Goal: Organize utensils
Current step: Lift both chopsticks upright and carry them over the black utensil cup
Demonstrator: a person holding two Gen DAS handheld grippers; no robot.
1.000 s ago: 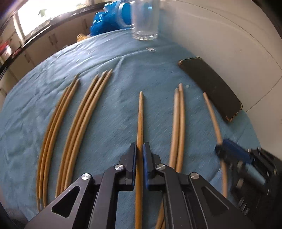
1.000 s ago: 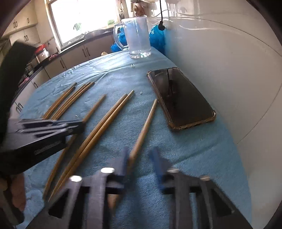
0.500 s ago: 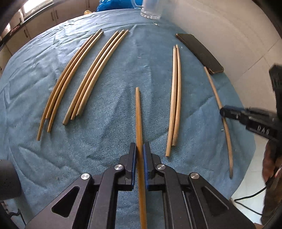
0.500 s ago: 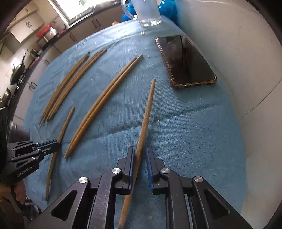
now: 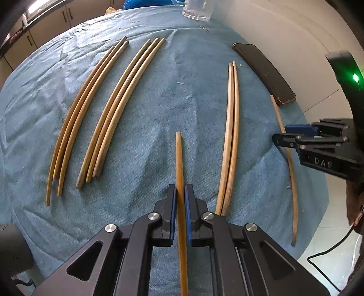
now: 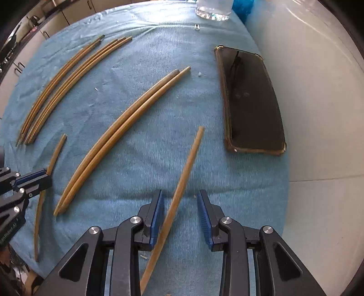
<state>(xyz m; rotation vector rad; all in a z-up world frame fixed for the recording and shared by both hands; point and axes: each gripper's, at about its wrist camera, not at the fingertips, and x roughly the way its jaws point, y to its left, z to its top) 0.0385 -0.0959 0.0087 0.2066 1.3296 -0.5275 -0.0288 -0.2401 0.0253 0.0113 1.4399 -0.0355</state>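
Note:
Wooden chopsticks lie on a blue cloth (image 5: 159,109). My left gripper (image 5: 179,193) is shut on one chopstick (image 5: 179,159), which points away from me; it also shows at the left of the right wrist view (image 6: 55,152). My right gripper (image 6: 179,200) is open, with a single chopstick (image 6: 184,179) between its fingers, near the left pad. A pair of chopsticks (image 5: 232,127) lies between the two held ones. Two bundles (image 5: 122,107) (image 5: 84,109) lie further left. The right gripper shows in the left wrist view (image 5: 279,134), over the single chopstick (image 5: 293,182).
A black phone (image 6: 250,100) lies on the cloth to the right, by the white wall. A glass mug (image 6: 212,9) stands at the far edge of the cloth. The cloth's right edge drops off close to my right gripper.
My right gripper has opened; it was closed around its chopstick half a second ago. Both grippers have lifted and pulled back, so more of the cloth shows. The left gripper stays shut on its chopstick.

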